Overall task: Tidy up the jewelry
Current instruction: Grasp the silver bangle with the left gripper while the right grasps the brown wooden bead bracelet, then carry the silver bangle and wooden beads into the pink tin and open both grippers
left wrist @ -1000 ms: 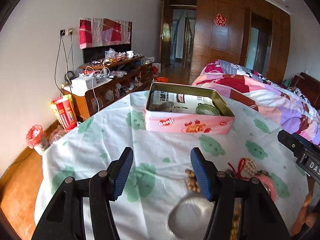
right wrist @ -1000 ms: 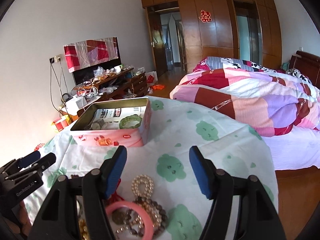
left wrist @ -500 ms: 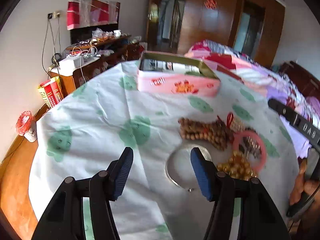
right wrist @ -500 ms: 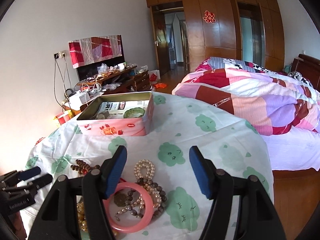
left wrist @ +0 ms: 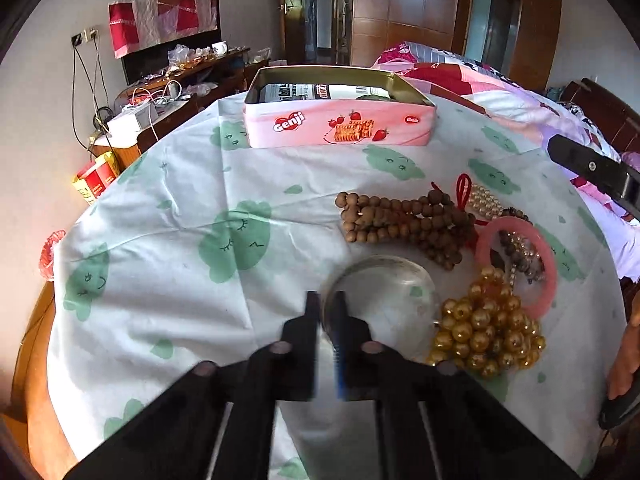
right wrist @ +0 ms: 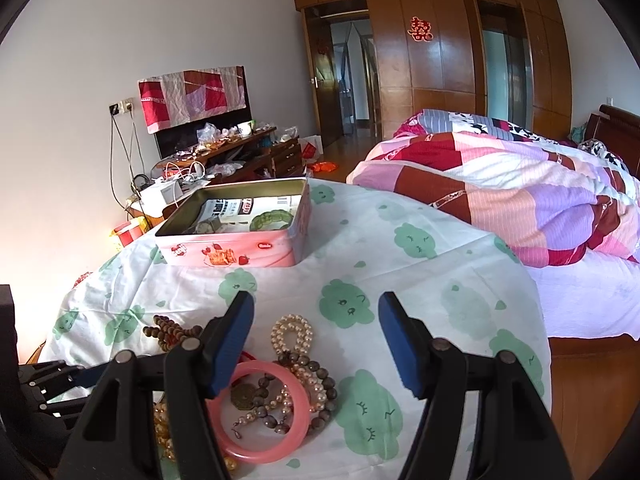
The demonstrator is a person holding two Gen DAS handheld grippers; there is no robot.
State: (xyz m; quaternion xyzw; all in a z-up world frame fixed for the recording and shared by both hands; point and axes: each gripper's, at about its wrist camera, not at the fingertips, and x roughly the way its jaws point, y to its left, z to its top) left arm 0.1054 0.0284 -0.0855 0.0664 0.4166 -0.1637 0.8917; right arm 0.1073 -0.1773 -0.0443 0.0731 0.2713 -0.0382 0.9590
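Glossy metal tin (left wrist: 340, 128); matt cloth (left wrist: 192, 200)

Location: a bedroom in a private home. Indicators: a bed with a patchwork quilt in pink, red and purple (right wrist: 520, 192); floor-to-ceiling brown wooden wardrobe doors (right wrist: 432, 60) bearing a red paper double-happiness cutout (right wrist: 420, 29); a low, cluttered wooden television cabinet (right wrist: 240, 156); a television draped in red-and-white cloth (right wrist: 192, 94); polished wooden flooring (right wrist: 592, 384).

Black plastic claws (right wrist: 316, 340) with blue rubber pads (right wrist: 394, 338) and round silver pivot screws.
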